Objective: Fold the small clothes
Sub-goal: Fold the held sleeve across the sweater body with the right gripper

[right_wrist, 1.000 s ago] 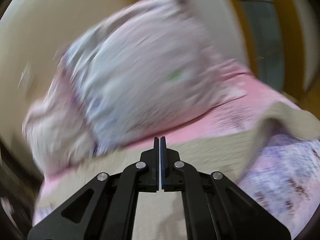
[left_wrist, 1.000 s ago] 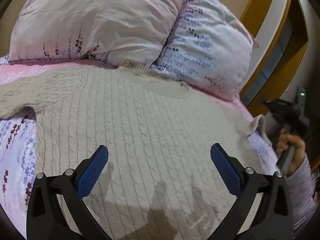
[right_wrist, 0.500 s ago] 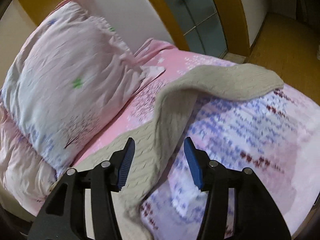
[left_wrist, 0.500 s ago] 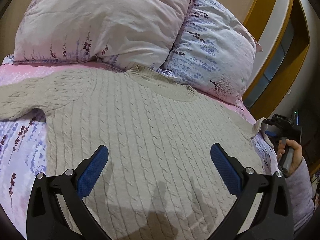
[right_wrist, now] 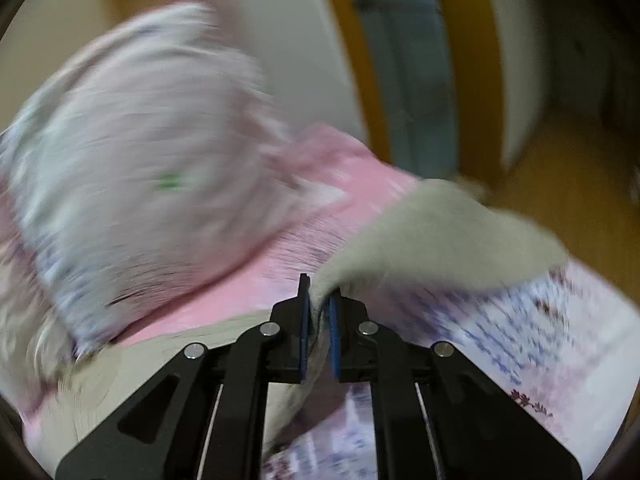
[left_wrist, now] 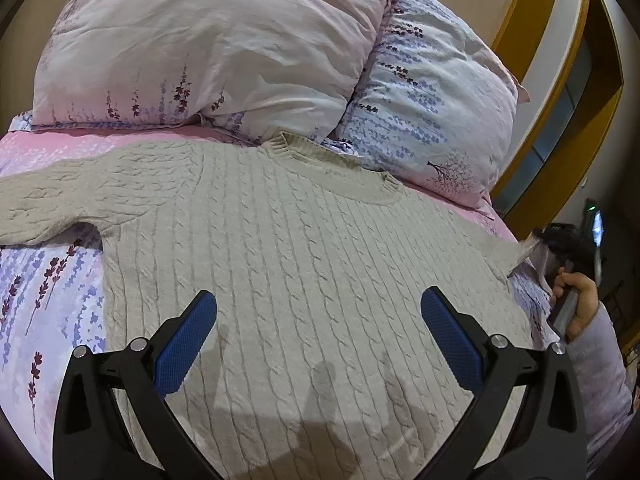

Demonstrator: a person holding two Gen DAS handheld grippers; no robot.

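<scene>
A beige cable-knit sweater [left_wrist: 304, 264] lies flat, front up, on the bed, collar toward the pillows. Its left sleeve [left_wrist: 44, 208] stretches out to the left. My left gripper [left_wrist: 318, 312] is open and empty, hovering over the sweater's lower body. My right gripper [right_wrist: 319, 300] is shut on the sweater's right sleeve [right_wrist: 440, 236], which rises from the bed and drapes past the pads. The right wrist view is blurred by motion. The right gripper and the hand holding it also show at the far right of the left wrist view [left_wrist: 568, 252].
Two floral pillows [left_wrist: 208, 48] [left_wrist: 436, 112] lean at the head of the bed. The pink and lavender bedsheet [left_wrist: 44, 288] lies under the sweater. A yellow wooden door frame [left_wrist: 560, 128] and wooden floor [right_wrist: 580, 188] lie to the right of the bed.
My right gripper was partly open around the right sleeve half a second ago; now it has closed on the sleeve and is moving fast. The left gripper stays open, barely shifted.
</scene>
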